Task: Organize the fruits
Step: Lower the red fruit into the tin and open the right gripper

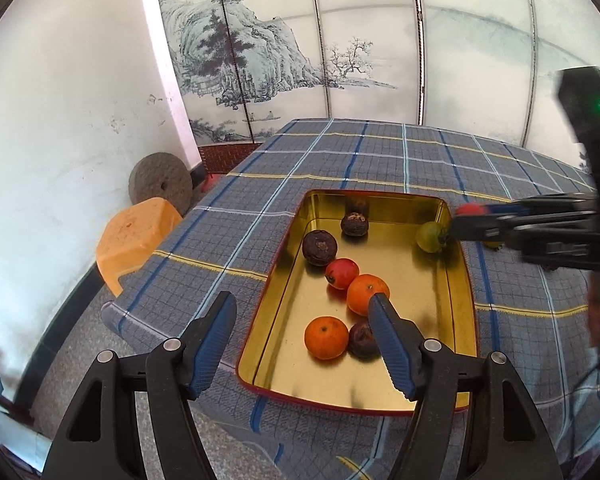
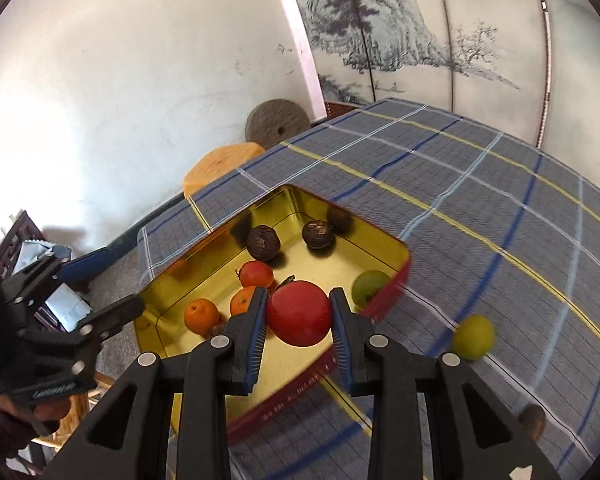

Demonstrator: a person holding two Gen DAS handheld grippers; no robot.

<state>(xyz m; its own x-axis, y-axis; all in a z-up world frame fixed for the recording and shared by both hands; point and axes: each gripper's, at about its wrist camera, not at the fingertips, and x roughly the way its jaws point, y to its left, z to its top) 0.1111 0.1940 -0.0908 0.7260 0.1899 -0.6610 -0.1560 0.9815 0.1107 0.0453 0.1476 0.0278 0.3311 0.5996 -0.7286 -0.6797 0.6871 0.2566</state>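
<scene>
Left wrist view first: the left gripper (image 1: 302, 306) hangs with its blue-padded fingers (image 1: 388, 340) spread wide and nothing between them, over the near left corner of a gold tin (image 1: 284, 344) with a red outer rim that sits on a checked blue tablecloth (image 1: 220, 240). Inside the tin lie two oranges (image 1: 326, 337), one near and one just behind the right fingertip, a small red fruit (image 1: 342, 273) touching the farther orange, and three dark wrinkled fruits (image 1: 320, 247), two toward the far end and one near, beside the near orange. A green fruit (image 1: 431, 236) rests against the tin's far right wall. The right gripper (image 1: 466, 216) reaches in from the right at that corner, blurred, with something red at its tip. An orange stool (image 1: 136, 240) and a round millstone (image 1: 160, 184) stand to the left, beside the table.

Right wrist view: the right gripper (image 2: 299, 314) is clamped on a red apple (image 2: 299, 313), a pad pressed to each side, and holds it above the tin's (image 2: 380, 304) near wall. The green fruit (image 2: 370, 286) sits inside the tin just right of the apple. A yellow-green fruit (image 2: 473, 337) lies out on the tablecloth (image 2: 500, 220) to the right, well apart from the tin, and a brown object (image 2: 534, 420), perhaps another fruit, is too blurred to name. The left gripper (image 2: 112, 316) shows at the left edge.
</scene>
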